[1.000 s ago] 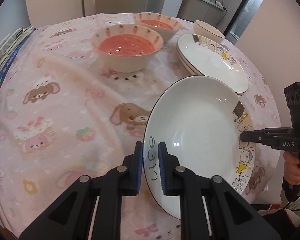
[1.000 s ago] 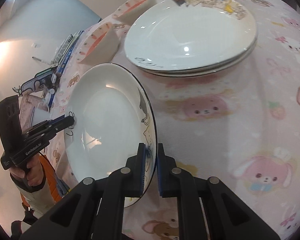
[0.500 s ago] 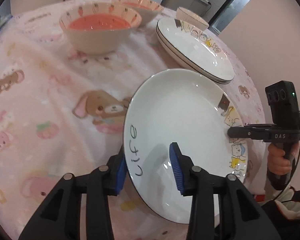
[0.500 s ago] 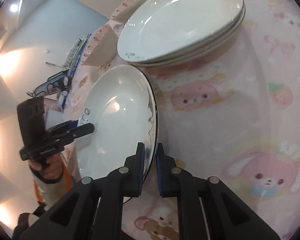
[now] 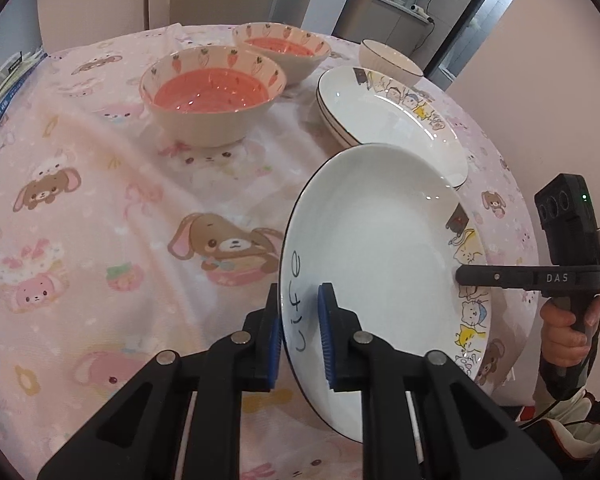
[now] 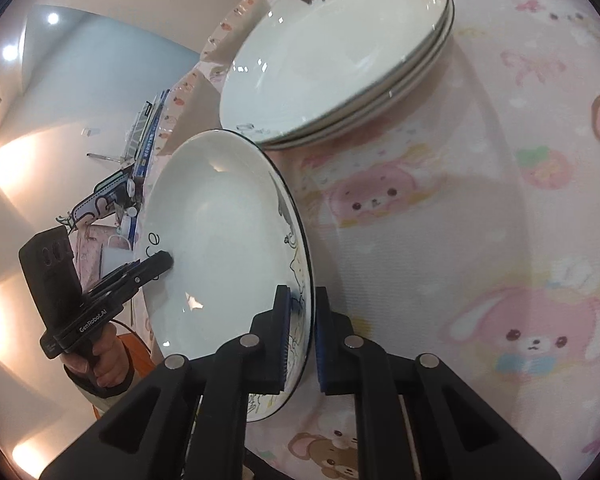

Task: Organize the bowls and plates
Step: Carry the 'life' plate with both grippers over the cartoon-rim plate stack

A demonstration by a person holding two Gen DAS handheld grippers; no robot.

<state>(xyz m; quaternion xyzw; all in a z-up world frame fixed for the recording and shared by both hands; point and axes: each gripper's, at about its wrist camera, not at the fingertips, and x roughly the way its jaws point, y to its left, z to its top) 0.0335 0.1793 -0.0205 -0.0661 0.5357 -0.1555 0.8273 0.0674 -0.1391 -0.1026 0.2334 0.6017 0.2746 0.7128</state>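
Note:
A white plate (image 5: pixel 380 240) with cartoon animals and black writing on its rim hangs tilted above the tablecloth, held from two sides. My left gripper (image 5: pixel 300 296) has the written rim between its blue pads, and its jaws are closing onto it. My right gripper (image 6: pixel 302 294) is shut on the opposite, cartoon-printed rim of the same plate (image 6: pixel 220 240). Each gripper shows in the other's view: the right gripper (image 5: pixel 460 274) at the plate's far edge, the left gripper (image 6: pixel 158 262) beside the letter "e". A stack of matching plates (image 5: pixel 388 120) lies just beyond.
Two pink-lined carrot bowls (image 5: pixel 214 92) (image 5: pixel 280 46) and a small white bowl (image 5: pixel 388 60) stand at the back of the round table (image 5: pixel 100 200), which wears a pink cartoon cloth. The plate stack (image 6: pixel 332 60) lies close to the held plate. Books lie at the far left edge.
The left jaws gripped the rim, spread wide half a second ago, and have come back together on it. The plate stands more tilted in the right wrist view.

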